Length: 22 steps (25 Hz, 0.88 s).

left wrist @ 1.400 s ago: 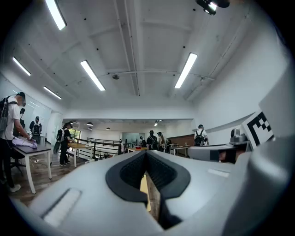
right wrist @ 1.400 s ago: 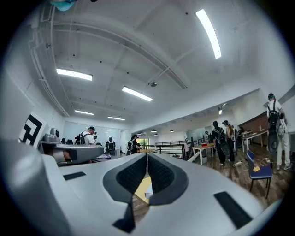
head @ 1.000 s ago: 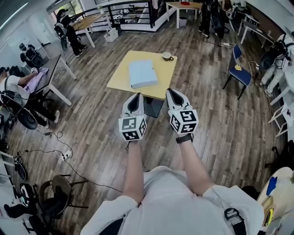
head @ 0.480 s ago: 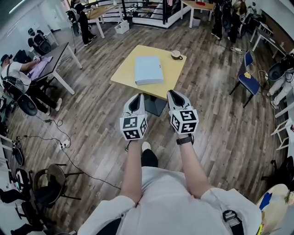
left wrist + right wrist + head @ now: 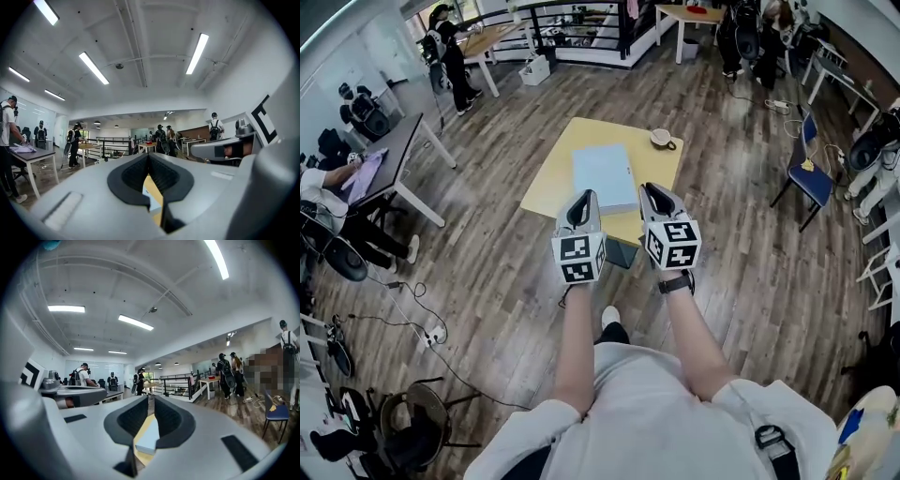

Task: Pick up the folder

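Note:
A pale blue folder [image 5: 605,175] lies flat in the middle of a small yellow table [image 5: 554,173] ahead of me. Both grippers are held level, side by side, short of the table's near edge. My left gripper [image 5: 584,196] is shut with nothing in it, and so is my right gripper [image 5: 649,188]. In the left gripper view the left gripper [image 5: 149,157] has its jaws together, and a sliver of the folder [image 5: 146,203] shows through the gap. In the right gripper view the folder [image 5: 150,437] shows past the shut right gripper [image 5: 151,397].
A cup on a saucer [image 5: 661,139] stands at the table's far right corner. A blue chair [image 5: 801,161] stands to the right, a dark desk [image 5: 392,157] with a seated person to the left. Cables [image 5: 417,291] trail over the wooden floor. Several people stand at the back.
I have walked closer to the yellow table. Both grippers have moved forward together and now reach its near edge in the head view. Both stay shut.

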{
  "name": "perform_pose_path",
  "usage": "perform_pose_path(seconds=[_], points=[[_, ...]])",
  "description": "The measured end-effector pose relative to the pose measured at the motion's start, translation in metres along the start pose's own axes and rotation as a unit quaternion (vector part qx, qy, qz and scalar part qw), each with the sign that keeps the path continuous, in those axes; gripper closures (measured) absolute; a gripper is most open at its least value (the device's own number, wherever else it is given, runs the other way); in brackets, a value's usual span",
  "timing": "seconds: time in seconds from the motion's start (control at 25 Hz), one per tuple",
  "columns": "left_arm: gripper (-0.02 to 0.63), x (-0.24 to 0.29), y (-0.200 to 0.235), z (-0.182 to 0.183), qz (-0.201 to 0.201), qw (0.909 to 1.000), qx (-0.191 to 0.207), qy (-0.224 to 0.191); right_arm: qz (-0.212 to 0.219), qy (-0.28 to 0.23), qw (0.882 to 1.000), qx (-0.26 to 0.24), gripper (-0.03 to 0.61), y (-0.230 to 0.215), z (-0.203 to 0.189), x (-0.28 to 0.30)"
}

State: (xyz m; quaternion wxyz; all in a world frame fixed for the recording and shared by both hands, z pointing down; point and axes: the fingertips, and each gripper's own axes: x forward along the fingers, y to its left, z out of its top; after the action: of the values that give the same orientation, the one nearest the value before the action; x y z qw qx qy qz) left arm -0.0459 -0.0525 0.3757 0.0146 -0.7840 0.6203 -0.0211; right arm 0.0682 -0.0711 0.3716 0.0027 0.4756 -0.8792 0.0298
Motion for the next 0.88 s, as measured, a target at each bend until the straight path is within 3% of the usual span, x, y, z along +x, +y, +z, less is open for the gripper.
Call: perform_pose_path(seconds=[0.2,0.48,0.68,0.88], points=[[0.603,0.065,0.040,0.008,-0.024,0.9994,-0.018,-0.015,-0.014,0.007,1.000,-0.009,0.558,-0.009,0.005,0.071],[0.603,0.132,0.082,-0.009,-0.059,0.9979,-0.026,-0.001,-0.034,0.022,0.999,-0.009,0.558,-0.023,-0.004,0.153],[0.601,0.158,0.120,-0.042,-0.053,0.9966,-0.056,0.028,-0.028,0.045,0.999,-0.009,0.558,-0.015,-0.026,0.188],[0.601,0.180,0.120,-0.077,-0.051,0.9944,-0.071,0.060,-0.040,0.077,0.996,0.009,0.557,-0.042,-0.061,0.200]])
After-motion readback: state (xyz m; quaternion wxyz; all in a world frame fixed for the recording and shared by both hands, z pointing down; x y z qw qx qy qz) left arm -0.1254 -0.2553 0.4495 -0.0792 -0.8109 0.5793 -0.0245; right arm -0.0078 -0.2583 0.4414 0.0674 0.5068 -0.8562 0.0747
